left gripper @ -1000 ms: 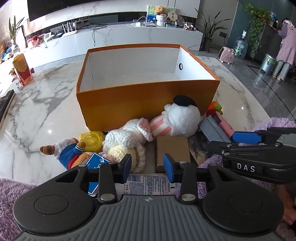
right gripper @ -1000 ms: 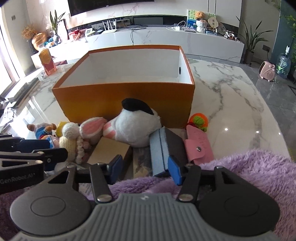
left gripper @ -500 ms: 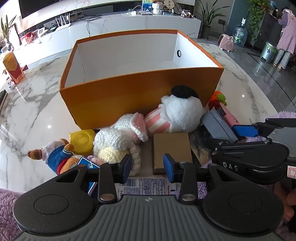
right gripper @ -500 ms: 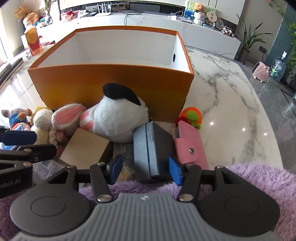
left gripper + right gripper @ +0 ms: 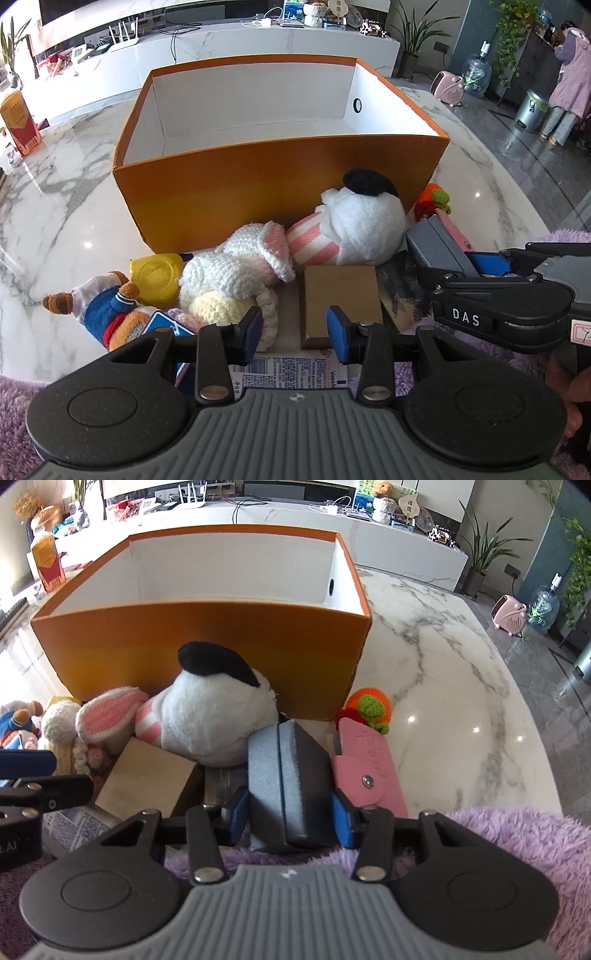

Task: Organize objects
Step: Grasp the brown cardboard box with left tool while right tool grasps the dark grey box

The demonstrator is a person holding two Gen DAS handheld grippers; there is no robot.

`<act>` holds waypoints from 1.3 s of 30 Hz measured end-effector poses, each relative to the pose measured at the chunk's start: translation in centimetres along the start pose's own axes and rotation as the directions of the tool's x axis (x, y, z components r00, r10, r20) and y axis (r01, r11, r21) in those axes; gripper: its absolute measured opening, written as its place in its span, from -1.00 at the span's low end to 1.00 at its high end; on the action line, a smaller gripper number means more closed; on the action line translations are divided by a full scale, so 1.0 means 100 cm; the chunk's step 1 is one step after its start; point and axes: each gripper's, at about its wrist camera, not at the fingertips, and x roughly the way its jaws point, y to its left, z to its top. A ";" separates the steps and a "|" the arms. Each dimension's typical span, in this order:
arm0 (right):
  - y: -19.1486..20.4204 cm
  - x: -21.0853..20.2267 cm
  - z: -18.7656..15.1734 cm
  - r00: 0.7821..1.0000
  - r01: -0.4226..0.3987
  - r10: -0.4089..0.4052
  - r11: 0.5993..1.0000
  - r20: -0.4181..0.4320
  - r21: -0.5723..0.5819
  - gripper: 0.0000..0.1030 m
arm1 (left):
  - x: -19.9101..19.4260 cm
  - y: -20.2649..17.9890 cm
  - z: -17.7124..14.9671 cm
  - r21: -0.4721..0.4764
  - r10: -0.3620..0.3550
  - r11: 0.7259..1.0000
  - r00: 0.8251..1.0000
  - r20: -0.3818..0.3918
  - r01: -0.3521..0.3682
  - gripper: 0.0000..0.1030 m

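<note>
An open orange box (image 5: 280, 184) with a white inside stands on the marble table (image 5: 443, 701). In front of it lie a white plush with a black ear (image 5: 364, 225), a crochet bunny (image 5: 236, 273), a brown cardboard box (image 5: 340, 295) and a grey case (image 5: 284, 771). My right gripper (image 5: 288, 821) is closing, its blue pads against both sides of the grey case. My left gripper (image 5: 293, 330) stands open above the near edge of the brown box and a printed packet (image 5: 291, 369), gripping nothing.
A pink pouch (image 5: 365, 771) and an orange crochet toy (image 5: 371, 705) lie right of the case. A yellow container (image 5: 157, 275) and a bear doll in blue (image 5: 99, 306) lie at the left. Purple fluffy fabric (image 5: 498, 842) covers the near edge. A person (image 5: 569, 74) stands far right.
Both grippers have come forward and down toward the pile. The right gripper's pads have drawn in around the grey case, which now sits between them.
</note>
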 end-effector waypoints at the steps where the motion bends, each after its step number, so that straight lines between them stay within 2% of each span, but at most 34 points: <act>1: -0.002 -0.003 0.001 1.000 -0.011 0.010 1.000 0.005 0.009 -0.12 | 0.000 -0.001 0.000 0.002 -0.004 1.000 1.000 0.001 0.004 -0.07; 8: -0.023 -0.024 0.009 0.994 -0.109 0.106 0.990 0.036 0.088 -0.18 | 0.001 -0.008 0.004 0.023 -0.036 0.999 0.999 0.003 0.036 0.02; 10: -0.032 -0.024 0.012 0.990 -0.138 0.136 0.984 0.022 0.116 -0.20 | 0.006 -0.011 0.005 0.034 -0.043 0.998 0.999 -0.008 0.043 0.24; 14: -0.042 -0.015 0.014 0.990 -0.136 0.139 0.978 -0.013 0.159 -0.23 | 0.019 -0.019 0.009 0.047 -0.048 0.998 0.998 -0.045 0.050 0.37; 15: -0.043 -0.012 0.014 0.990 -0.132 0.137 0.977 -0.020 0.166 -0.24 | 0.023 -0.022 0.009 0.050 -0.048 0.997 0.998 -0.050 0.050 0.47; 18: -0.045 -0.005 0.012 0.989 -0.137 0.143 0.976 -0.026 0.167 -0.24 | 0.034 -0.031 0.011 0.086 -0.019 0.996 0.997 -0.069 0.025 0.56; 25: -0.052 0.006 0.013 0.984 -0.167 0.176 0.967 -0.028 0.193 -0.25 | 0.057 -0.042 0.009 0.130 0.030 0.991 0.992 -0.122 -0.014 0.57; 31: -0.050 0.010 0.013 0.986 -0.156 0.163 0.971 -0.026 0.183 -0.24 | 0.063 -0.041 0.008 0.114 0.021 0.993 0.990 -0.137 -0.005 0.51; 33: -0.051 0.009 0.012 0.986 -0.156 0.162 0.971 -0.022 0.183 -0.24 | 0.064 -0.042 0.007 0.115 0.016 0.993 0.990 -0.139 0.000 0.37; 39: -0.047 0.004 0.010 0.990 -0.135 0.139 0.977 -0.010 0.167 -0.25 | 0.059 -0.047 0.005 0.142 0.052 0.989 0.992 -0.117 -0.036 0.35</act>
